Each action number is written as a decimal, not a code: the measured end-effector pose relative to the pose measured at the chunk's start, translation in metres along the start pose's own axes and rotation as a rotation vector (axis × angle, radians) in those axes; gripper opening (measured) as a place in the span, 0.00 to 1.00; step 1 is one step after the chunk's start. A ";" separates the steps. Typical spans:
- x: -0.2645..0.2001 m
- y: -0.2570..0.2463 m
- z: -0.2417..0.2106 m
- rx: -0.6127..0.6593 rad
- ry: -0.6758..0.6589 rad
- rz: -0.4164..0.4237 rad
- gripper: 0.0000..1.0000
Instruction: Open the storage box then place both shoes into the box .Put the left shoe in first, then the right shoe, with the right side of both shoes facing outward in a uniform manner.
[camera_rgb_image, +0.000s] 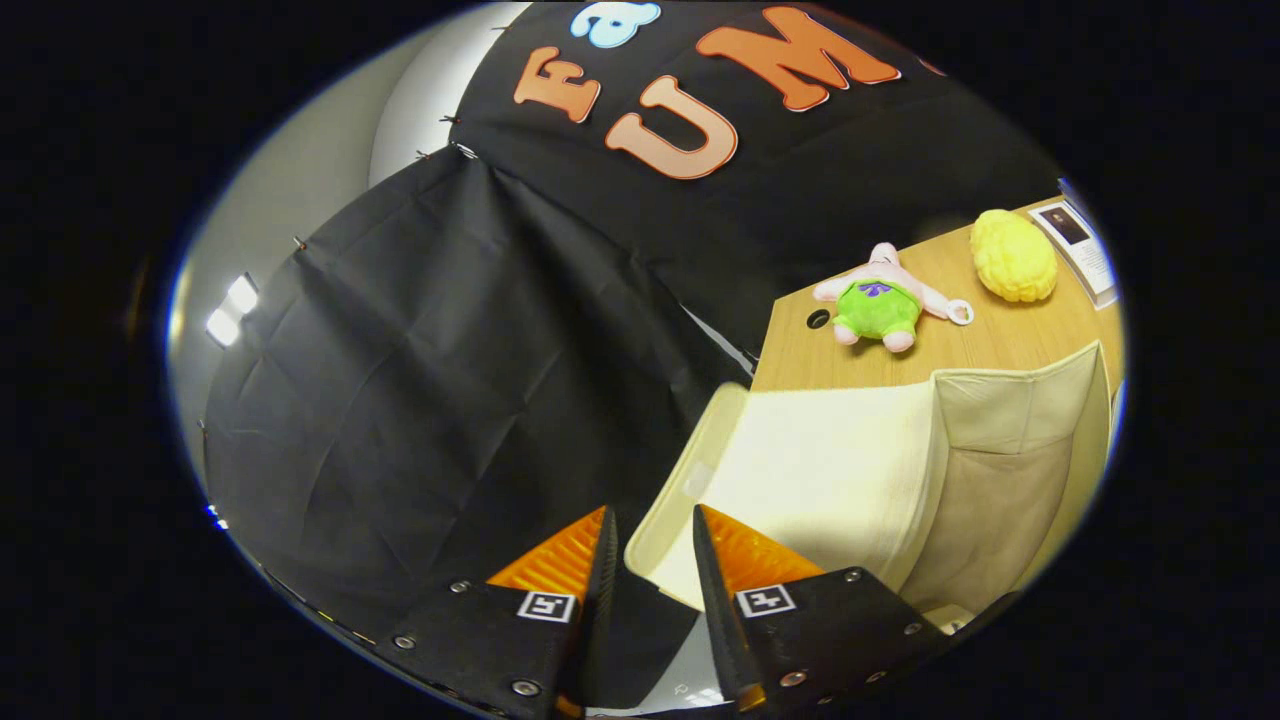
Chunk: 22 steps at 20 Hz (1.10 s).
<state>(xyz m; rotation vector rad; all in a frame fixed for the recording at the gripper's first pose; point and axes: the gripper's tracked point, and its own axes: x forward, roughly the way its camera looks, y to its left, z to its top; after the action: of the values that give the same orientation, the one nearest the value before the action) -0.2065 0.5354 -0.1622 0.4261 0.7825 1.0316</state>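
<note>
Item, leftmost: black cloth wall (420, 400), hanging in folds and pinned along its top seam; two ceiling lights (232, 310) show past its edge. Item: hand-held gripper (650, 560), fingers parted by a narrow gap, with the rounded rim corner of the storage box lid (820, 470) lying in that gap; whether the fingers press on the rim cannot be told, though the placing suits a pinch on the lid's edge for swinging it open. Item: storage box (1000, 480), cream, at the near edge of the wooden table (1000, 340); the lid stands raised beside the beige fabric-lined inner wall, so the opening step appears under way or nearly done. No shoes sighted. Item: plush toy (880, 300), pink with green shorts, lying near the table's far edge beside a cable hole (818, 319). Item: yellow knobbly soft toy (1014, 256) toward the far right corner. Item, rightmost: framed card (1080, 245) at the table's right edge.
</note>
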 end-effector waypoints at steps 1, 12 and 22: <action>-0.002 -0.006 0.001 -0.023 -0.010 -0.027 0.59; -0.089 -0.125 0.044 -0.098 -0.167 -0.357 0.98; -0.182 -0.240 0.041 -0.033 -0.223 -0.613 0.98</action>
<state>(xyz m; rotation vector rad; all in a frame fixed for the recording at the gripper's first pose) -0.0841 0.2641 -0.2237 0.2408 0.6347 0.4154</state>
